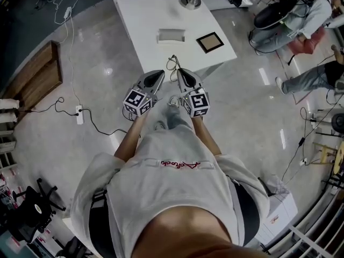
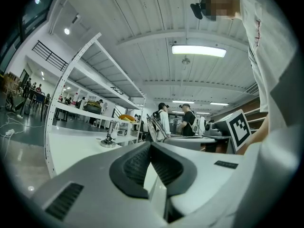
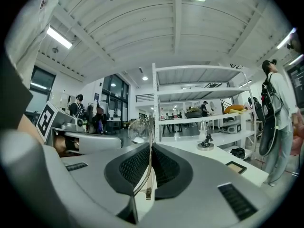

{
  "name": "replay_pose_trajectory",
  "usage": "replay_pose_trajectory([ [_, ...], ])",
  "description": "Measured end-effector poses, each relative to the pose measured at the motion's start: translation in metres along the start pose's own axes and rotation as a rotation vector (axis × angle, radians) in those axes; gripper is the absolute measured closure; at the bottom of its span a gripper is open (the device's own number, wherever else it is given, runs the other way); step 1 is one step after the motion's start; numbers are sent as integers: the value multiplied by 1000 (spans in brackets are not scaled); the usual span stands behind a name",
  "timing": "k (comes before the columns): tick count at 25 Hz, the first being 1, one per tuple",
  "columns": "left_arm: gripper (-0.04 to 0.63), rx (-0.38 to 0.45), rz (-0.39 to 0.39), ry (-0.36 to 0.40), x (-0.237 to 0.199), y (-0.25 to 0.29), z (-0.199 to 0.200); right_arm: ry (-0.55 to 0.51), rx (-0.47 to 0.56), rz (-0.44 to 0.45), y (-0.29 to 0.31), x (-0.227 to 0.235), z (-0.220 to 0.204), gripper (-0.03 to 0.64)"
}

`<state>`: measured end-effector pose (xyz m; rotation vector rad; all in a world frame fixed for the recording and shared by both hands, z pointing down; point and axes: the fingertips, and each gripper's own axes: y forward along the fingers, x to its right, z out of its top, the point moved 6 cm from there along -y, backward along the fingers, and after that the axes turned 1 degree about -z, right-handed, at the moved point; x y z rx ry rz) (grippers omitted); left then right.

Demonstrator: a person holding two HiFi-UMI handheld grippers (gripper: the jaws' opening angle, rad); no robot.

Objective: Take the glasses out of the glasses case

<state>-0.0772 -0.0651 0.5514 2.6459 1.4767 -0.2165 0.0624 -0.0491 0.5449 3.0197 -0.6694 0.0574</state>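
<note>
Out in front of the person's chest, above the polished floor, the left gripper (image 1: 161, 74) and right gripper (image 1: 179, 71) point at each other's tips, with the thin-framed glasses (image 1: 173, 63) standing up between them, clear of the white table (image 1: 145, 15). Only the head view shows the pale glasses case (image 1: 171, 35): it lies on that table, well apart from the glasses, and what its inside holds is too small to tell. A dark square frame (image 1: 209, 42) lies near it, and a metal stand (image 1: 191, 0) stands farther back. The right gripper view settles the grip. There the right gripper (image 3: 151, 146) has its ribbed pads pressed on a wire temple of the glasses (image 3: 138, 130), one lens showing just past the tips. In the left gripper view the left gripper (image 2: 151, 145) has its jaws together at the tips — whether they pinch any wire cannot be made out.
</note>
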Motion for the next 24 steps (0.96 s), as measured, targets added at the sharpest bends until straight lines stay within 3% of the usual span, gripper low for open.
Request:
replay_pose_trajectory([
  [24,606,20,2,35,26,-8,7,-18,34,-5,-25,-3,9,592],
])
